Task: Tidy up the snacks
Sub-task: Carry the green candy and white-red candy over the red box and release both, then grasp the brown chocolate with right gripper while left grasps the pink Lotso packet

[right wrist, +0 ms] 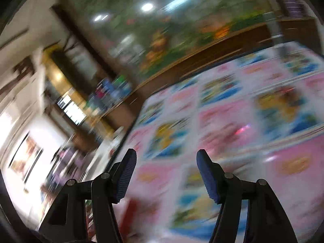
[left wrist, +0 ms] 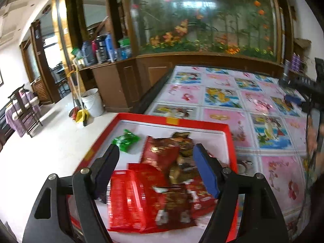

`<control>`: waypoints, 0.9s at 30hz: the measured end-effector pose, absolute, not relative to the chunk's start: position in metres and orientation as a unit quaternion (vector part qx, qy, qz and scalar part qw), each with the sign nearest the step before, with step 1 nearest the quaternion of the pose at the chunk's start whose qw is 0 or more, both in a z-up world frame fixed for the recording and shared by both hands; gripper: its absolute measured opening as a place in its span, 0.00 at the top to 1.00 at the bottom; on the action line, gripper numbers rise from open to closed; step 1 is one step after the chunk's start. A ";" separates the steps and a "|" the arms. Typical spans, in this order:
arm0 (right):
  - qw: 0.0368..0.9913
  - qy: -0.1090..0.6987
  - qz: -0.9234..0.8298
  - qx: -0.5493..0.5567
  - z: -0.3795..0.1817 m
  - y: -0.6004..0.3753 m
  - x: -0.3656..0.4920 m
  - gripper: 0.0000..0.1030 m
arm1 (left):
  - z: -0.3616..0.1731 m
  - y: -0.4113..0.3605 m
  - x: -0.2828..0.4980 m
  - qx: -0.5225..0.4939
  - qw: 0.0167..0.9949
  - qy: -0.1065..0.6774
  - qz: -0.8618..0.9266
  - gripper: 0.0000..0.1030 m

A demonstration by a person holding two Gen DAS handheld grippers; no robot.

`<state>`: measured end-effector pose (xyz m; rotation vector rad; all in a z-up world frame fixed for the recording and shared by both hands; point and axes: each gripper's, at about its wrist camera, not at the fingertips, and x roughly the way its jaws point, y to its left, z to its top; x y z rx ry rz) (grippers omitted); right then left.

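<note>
A red tray [left wrist: 199, 123] with a white floor lies at the table's near left corner. It holds a pile of red and brown snack packets [left wrist: 162, 184] and one green packet [left wrist: 126, 139] apart at its far left. My left gripper [left wrist: 156, 151] is open above the pile, with nothing between its fingers. My right gripper [right wrist: 166, 158] is open and empty over the patterned tablecloth [right wrist: 243, 121]; its view is heavily blurred. A red blur [right wrist: 133, 208] low between its fingers cannot be identified. The right gripper also shows at the right edge of the left wrist view [left wrist: 297, 99].
The table carries a pink and blue pictured cloth [left wrist: 253, 109]. A wooden cabinet with a large flower mural [left wrist: 202, 20] stands behind it. Bottles [left wrist: 101, 48] stand on a side counter. A white bucket [left wrist: 92, 101] and chairs [left wrist: 22, 109] are on the floor at left.
</note>
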<state>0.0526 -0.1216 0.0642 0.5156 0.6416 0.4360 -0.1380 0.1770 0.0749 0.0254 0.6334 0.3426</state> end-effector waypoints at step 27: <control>0.902 0.426 -0.066 0.033 0.003 -0.200 0.208 0.67 | 0.075 0.162 -0.120 0.032 0.925 0.355 0.134 0.26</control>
